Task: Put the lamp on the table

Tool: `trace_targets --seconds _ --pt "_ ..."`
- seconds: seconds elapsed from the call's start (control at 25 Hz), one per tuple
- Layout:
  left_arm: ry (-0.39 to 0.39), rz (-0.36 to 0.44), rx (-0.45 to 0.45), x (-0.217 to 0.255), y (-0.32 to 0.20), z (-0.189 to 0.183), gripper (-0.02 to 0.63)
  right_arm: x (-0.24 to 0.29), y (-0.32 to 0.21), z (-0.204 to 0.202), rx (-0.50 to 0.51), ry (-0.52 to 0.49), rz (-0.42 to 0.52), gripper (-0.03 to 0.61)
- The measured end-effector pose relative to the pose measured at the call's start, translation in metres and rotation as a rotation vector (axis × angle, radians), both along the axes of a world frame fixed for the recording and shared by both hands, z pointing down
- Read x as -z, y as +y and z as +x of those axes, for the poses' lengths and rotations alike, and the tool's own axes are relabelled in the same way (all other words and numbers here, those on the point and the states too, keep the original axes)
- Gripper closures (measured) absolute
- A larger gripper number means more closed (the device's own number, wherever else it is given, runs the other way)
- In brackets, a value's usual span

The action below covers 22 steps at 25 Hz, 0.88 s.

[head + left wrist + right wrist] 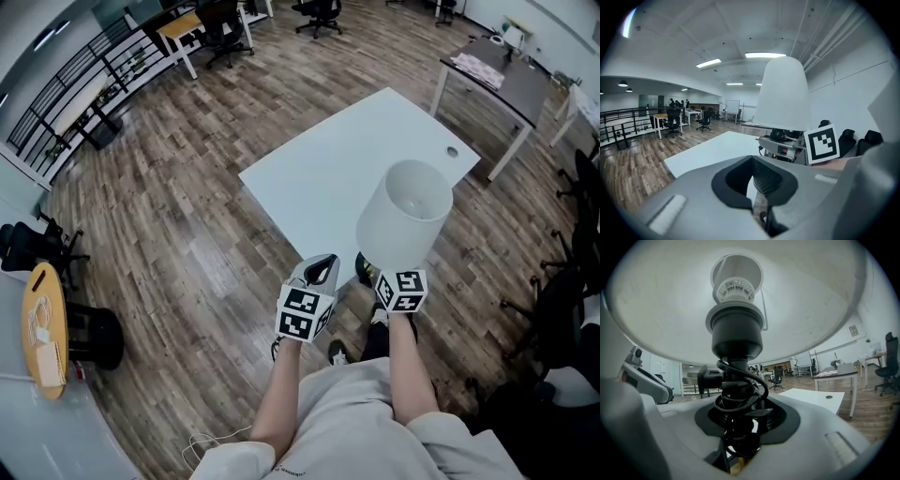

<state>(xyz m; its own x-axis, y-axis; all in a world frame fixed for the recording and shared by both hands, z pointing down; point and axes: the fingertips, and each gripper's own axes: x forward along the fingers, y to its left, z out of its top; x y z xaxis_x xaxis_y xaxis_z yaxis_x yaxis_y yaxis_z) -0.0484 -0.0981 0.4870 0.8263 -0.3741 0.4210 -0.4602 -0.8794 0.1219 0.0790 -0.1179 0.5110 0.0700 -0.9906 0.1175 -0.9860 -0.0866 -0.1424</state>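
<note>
- My right gripper [740, 430] has its jaws squeezed tight on the black stem of the lamp [405, 214], low in the middle of the right gripper view.
- A black cord [740, 387] is wound round that stem, right at my jaws.
- The lamp stands upright in my grip at the middle right of the head view. Its white shade covers part of the near edge of the white table [319, 173].
- My left gripper [322, 268] has its jaws pressed together with nothing in them.
- It sits just left of the lamp.
</note>
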Motion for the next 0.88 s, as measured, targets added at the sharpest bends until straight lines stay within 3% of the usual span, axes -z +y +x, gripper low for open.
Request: trace_targets --seconds 0.68,0.88 --pt "0.025 -0.004 -0.041 0.005 0.018 0.005 0.611 -0.012 0.034 0.041 -0.113 -0.020 -0.025 0.414" --pt "0.009 0.034 -0.022 0.004 0.026 0.004 0.612 -0.012 0.044 0.048 -0.133 -0.026 -0.016 0.414"
